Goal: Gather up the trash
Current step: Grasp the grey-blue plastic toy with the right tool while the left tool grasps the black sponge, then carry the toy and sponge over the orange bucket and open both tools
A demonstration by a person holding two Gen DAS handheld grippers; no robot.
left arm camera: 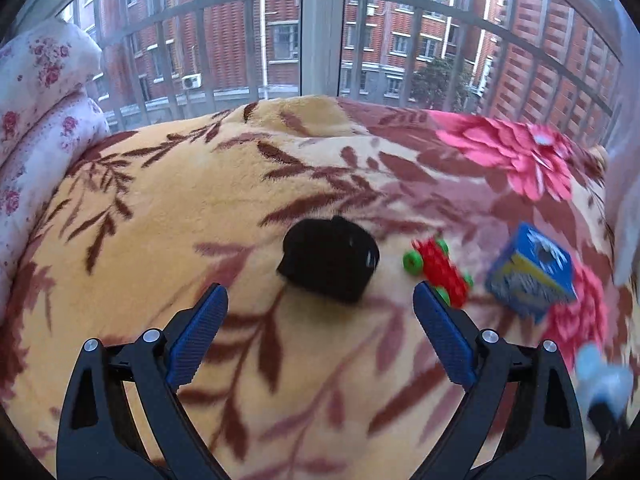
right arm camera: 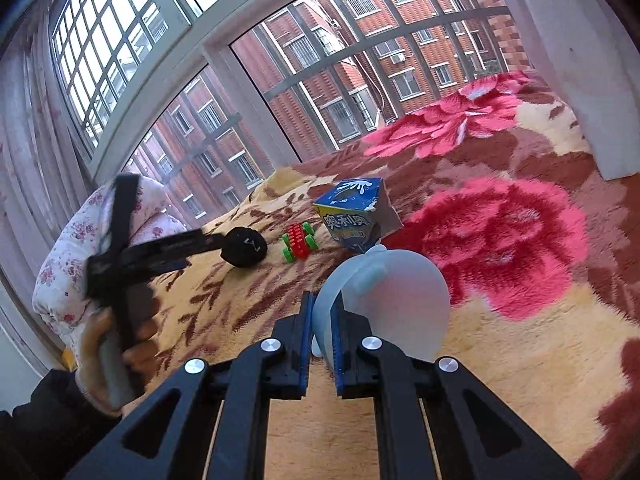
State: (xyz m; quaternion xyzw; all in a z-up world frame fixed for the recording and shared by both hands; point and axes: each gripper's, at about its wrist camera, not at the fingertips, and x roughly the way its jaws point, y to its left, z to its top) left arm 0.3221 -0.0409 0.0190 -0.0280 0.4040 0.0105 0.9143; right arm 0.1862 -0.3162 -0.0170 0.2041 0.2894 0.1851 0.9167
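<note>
The bed is covered by a plush yellow blanket [left arm camera: 168,216] printed with brown leaves and pink flowers; it carries every loose item. Behind the bed stands a barred window [left arm camera: 320,28] facing red brick buildings. A white quilt with small pink flowers [left arm camera: 36,120] is folded at the bed's left edge, against the window.

The left tool [left arm camera: 320,300], seen in its own wrist view, has both blue ribbed pads [left arm camera: 200,332] set wide apart with nothing between them. It hangs above the blanket and points at a black fabric bundle [left arm camera: 330,258] lying just ahead of the fingertips. In the right wrist view the same tool appears blurred, held by a hand in a yellow glove [right arm camera: 100,344].

The right tool [right arm camera: 322,320] is clamped together on the rim of a translucent pale-blue plastic cup [right arm camera: 396,300]. The cup lies tilted between the jaws, its body extending up and to the right of them, above the blanket.

A blue cardboard snack carton with white printing [right arm camera: 354,216] stands tilted on the blanket beyond the cup, near the window. Just to its left lies a small red toy vehicle with green wheels [right arm camera: 300,242], between the carton and the black bundle, apart from both.
</note>
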